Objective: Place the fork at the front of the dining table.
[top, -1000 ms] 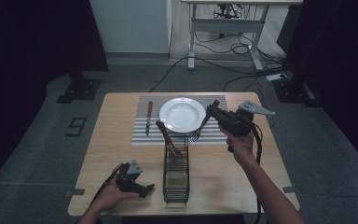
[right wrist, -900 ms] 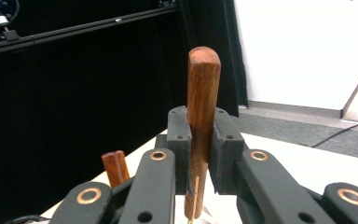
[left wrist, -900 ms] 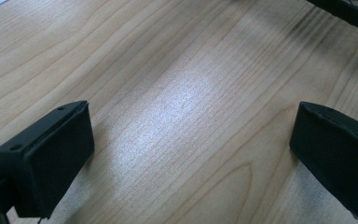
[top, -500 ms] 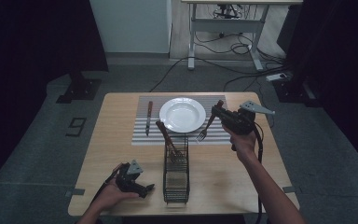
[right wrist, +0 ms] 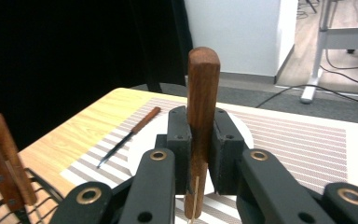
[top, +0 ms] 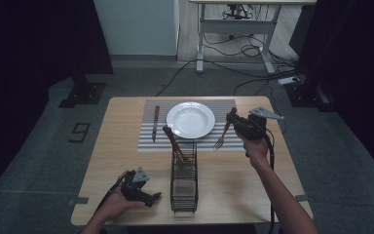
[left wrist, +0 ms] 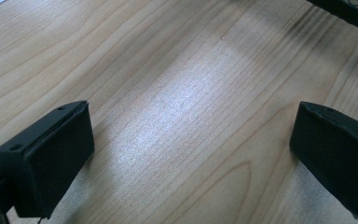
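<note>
Right gripper clamped tight on a fork, pads squeezing the wooden handle from both sides. In the right gripper view that handle sticks straight up between the jaws, rounded end on top. From the high view the fork hangs tilted, tines down low over the striped placemat, just off the right edge of the white plate and not touching it. Can't tell for sure whether the tines actually touch the placemat or just hover a hair above.

Left gripper parked near the front edge of the tabletop, well away from the plate on the near left side, cradled in the left hand. Jaws wide apart, nothing between them, just bare wood grain showing in the left gripper view, with a corner of the black wire caddy peeking in at the top right.

Wire cutlery caddy sitting right below the plate, toward the person, with 1 wooden-handled utensil leaning out of its far end up toward the plate's rim. What kind of utensil, can't tell, the business end is buried in the wire.

Wooden-handled knife lying flat on the placemat just left of the plate, pointing toward the person, close to the rim but apart from it. Same knife visible past the jaws in the right gripper view, left of the plate.
</note>
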Available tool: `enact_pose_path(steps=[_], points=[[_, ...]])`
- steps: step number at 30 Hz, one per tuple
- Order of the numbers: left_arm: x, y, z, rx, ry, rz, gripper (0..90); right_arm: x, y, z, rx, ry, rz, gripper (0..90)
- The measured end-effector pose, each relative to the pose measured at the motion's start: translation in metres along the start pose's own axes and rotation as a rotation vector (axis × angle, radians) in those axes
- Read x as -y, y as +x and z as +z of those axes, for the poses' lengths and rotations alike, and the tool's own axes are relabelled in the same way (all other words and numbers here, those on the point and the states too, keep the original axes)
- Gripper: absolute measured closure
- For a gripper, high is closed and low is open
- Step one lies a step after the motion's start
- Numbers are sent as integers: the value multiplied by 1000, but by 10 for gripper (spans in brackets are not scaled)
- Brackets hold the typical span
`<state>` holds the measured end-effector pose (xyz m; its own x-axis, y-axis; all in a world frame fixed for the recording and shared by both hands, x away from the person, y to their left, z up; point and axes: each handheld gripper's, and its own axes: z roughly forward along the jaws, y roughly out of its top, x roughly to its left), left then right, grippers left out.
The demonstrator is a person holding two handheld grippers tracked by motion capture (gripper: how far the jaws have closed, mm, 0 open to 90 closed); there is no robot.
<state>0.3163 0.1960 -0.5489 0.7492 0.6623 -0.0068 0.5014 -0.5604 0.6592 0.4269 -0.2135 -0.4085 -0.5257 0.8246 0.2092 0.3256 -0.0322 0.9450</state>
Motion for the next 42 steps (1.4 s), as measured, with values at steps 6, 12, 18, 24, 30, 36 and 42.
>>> enact_pose_path(steps=[6,12,18,24,30,36,42], points=[[0,0,0,0,0,0,0,3,-10,2,37,12,1,806],[0,0,0,0,0,0,0,6,-19,5,76,27,-4,805],[0,0,0,0,0,0,0,9,-25,9,112,44,-19,805],[0,0,0,0,0,0,0,12,-29,16,142,61,-40,805],[0,0,0,1,0,0,0,15,-31,33,186,86,-94,805],[0,0,0,2,1,2,0,19,-38,42,203,95,-82,805],[0,0,0,2,1,3,0,20,-38,47,209,88,-76,804]])
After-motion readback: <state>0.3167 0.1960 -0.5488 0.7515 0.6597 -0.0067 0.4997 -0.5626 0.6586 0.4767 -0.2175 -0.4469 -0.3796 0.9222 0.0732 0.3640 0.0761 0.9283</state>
